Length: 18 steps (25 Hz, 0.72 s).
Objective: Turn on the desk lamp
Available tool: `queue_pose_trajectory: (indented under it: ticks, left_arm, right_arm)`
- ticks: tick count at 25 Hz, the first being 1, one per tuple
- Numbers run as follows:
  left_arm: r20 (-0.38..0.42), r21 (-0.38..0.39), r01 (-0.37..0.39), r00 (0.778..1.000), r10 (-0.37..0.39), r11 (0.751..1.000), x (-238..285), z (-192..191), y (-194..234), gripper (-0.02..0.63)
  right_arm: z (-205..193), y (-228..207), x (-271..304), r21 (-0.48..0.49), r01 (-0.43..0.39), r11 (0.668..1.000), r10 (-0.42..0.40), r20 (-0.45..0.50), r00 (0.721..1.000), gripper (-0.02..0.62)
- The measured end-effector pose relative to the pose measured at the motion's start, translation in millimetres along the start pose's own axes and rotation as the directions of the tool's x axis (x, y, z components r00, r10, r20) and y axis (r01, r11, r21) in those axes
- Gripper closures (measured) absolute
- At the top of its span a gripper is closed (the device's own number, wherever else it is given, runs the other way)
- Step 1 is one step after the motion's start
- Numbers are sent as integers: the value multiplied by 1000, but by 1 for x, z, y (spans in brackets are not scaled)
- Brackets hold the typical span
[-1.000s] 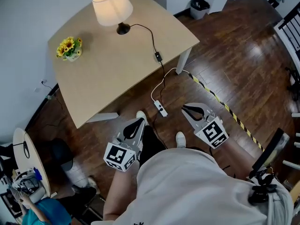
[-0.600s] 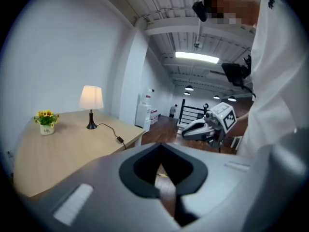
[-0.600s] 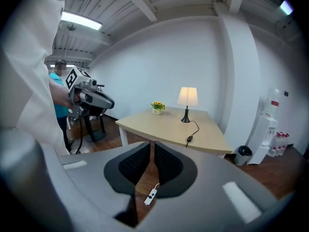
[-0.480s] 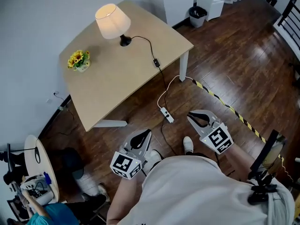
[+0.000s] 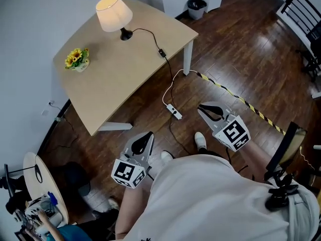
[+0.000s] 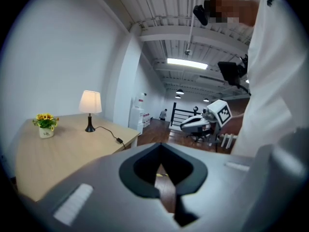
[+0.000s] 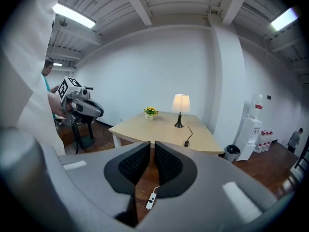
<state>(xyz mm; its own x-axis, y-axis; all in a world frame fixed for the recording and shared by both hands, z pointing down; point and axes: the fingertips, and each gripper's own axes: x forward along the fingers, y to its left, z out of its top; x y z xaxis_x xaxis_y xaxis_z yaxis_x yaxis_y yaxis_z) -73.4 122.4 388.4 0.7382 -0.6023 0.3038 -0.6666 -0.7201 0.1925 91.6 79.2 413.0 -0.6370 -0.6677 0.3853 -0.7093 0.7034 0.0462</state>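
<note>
The desk lamp point(image 5: 114, 12) stands lit at the far corner of the light wooden table point(image 5: 115, 79); it also shows as the lamp point(image 6: 90, 103) and the lamp point(image 7: 180, 104) in the two gripper views. Its black cord runs over the table edge past an inline switch point(image 5: 162, 52) down to a white power strip point(image 5: 174, 113) on the floor. My left gripper point(image 5: 149, 134) and right gripper point(image 5: 200, 106) hang low over the floor in front of the person's body, well short of the table. Both are shut and hold nothing.
A pot of yellow flowers point(image 5: 76, 58) sits on the table's left side. Yellow-black tape point(image 5: 235, 98) crosses the dark wood floor. A bin point(image 5: 196, 5) stands beyond the table, a small round side table point(image 5: 37, 185) at lower left, a white wall behind.
The head view has shifted and the table now looks a little farther away. Both grippers stay low and shut. The lamp is lit in every frame.
</note>
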Motion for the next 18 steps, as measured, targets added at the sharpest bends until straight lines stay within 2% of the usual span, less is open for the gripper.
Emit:
queue_pose_trajectory:
  ticks: [7, 18]
  left_arm:
    - [22, 3, 7, 1000, -7, 1000, -29, -11, 2, 591]
    - [14, 1, -3, 1000, 3, 1000, -40, -16, 8, 591]
  right_arm:
    - [12, 32, 3, -18, 11, 1000, -11, 4, 1000, 566]
    - [15, 48, 7, -23, 11, 1000, -11, -13, 1000, 566]
